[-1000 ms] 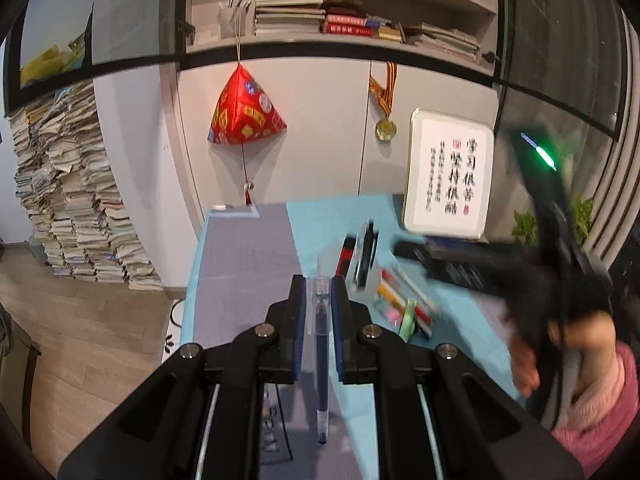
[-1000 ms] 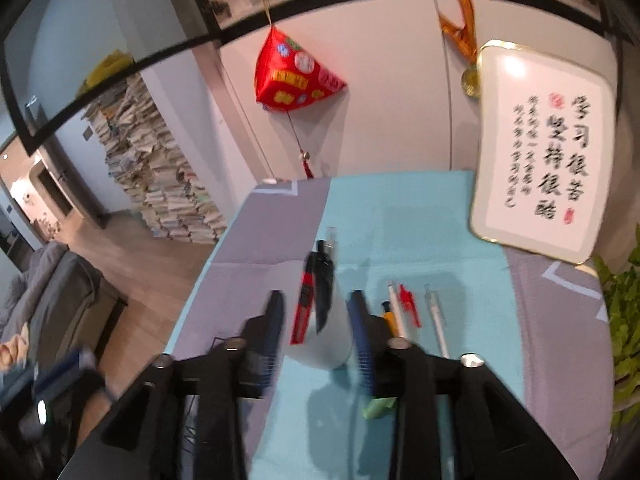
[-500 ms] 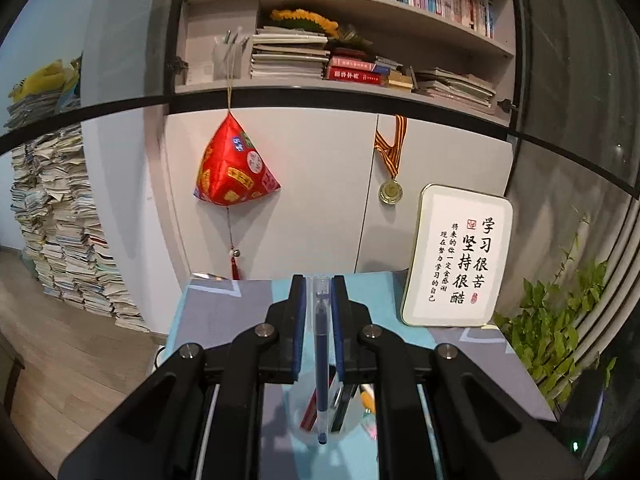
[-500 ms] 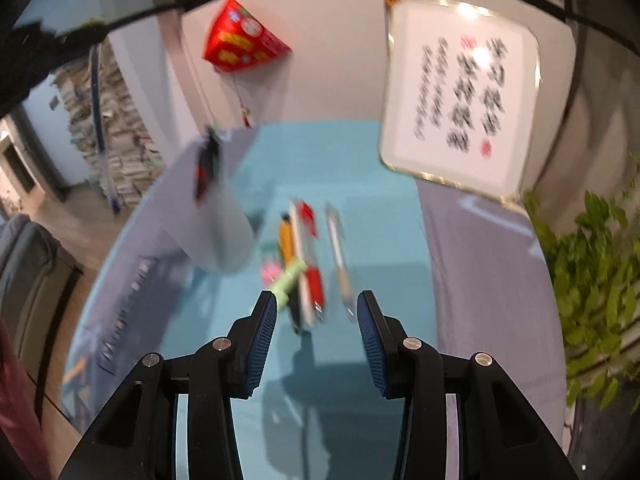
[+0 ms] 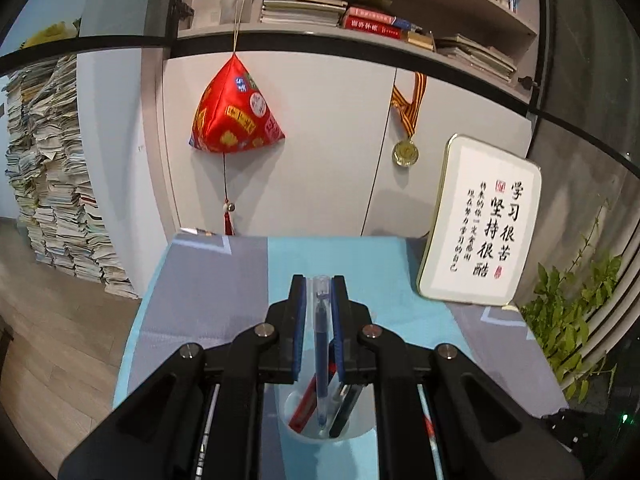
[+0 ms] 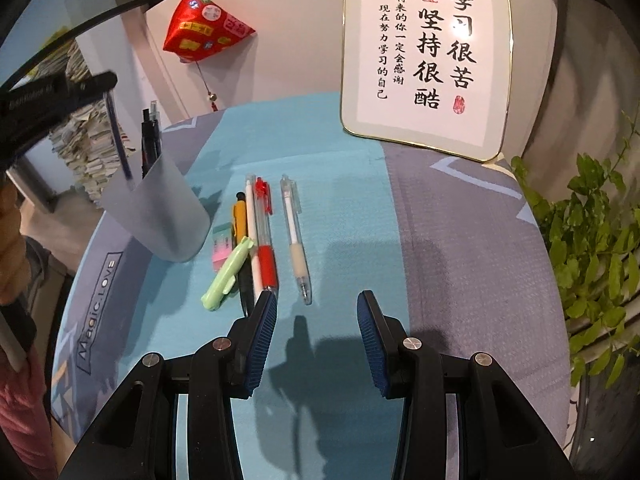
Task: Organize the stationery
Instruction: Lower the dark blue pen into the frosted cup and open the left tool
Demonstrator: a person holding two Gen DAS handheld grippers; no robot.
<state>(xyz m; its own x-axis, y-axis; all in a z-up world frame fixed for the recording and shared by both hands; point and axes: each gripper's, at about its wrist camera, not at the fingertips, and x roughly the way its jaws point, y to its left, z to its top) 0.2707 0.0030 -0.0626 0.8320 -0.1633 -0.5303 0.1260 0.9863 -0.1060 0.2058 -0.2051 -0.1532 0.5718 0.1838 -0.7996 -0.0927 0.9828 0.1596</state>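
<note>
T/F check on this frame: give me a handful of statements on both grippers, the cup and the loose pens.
1. The left gripper is shut on a blue pen. True.
2. The frosted cup lies tipped on its side. False: it stands upright.
3. The right gripper holds the red pen. False: it is open and holds nothing.
4. The blue pen's tip is over the cup's mouth. True.
5. The green pen stands in the cup. False: it lies on the tablecloth.

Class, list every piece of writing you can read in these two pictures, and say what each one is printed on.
"Magic.LOVE": printed on the tablecloth.
"学习很苦 坚持很酷", with smaller "将来的你一定会感谢现在努力学习的自己": on the framed plaque.
Red seal stamps on the plaque: too small to read.
Red hanging ornament patches: blurred.
Book spines: unreadable.
</note>
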